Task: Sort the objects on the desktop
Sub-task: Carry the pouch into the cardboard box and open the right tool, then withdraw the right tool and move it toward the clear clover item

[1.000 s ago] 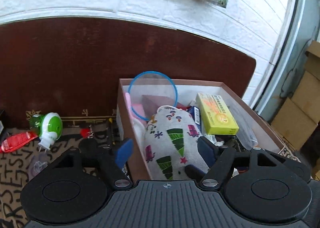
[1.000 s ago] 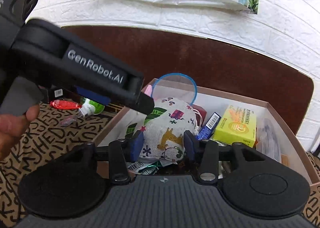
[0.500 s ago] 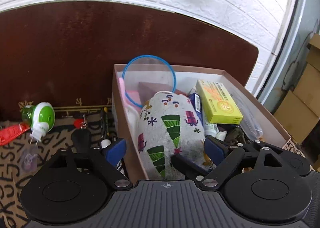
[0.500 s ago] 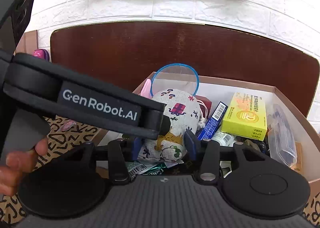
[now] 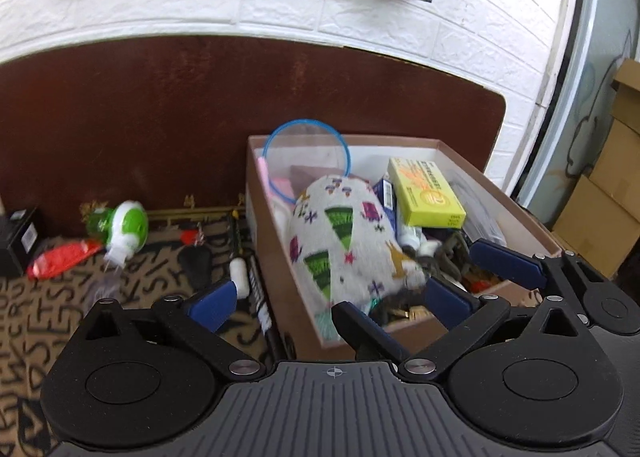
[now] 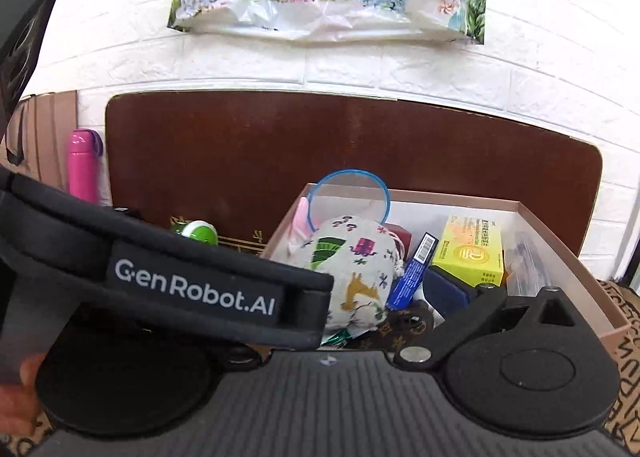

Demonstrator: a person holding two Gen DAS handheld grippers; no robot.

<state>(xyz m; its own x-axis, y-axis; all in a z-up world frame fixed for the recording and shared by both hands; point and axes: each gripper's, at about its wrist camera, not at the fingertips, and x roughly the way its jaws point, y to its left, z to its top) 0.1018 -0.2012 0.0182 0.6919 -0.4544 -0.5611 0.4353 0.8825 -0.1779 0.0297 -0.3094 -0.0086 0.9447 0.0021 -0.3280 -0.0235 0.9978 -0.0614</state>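
Pouch: the printed cloth pouch (image 5: 344,241) lay inside the cardboard box (image 5: 276,257) — beside a yellow carton (image 5: 426,193).
Left gripper (image 5: 328,301): my fingers stood apart, straddling the box's near-left wall.
Right gripper (image 6: 380,297): jaws wide apart — holding nothing, over the box.

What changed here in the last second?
The right gripper opened wide and let go of the printed pouch, which now lies in the box. The left gripper stayed open; the yellow carton and blue ring kept their places.
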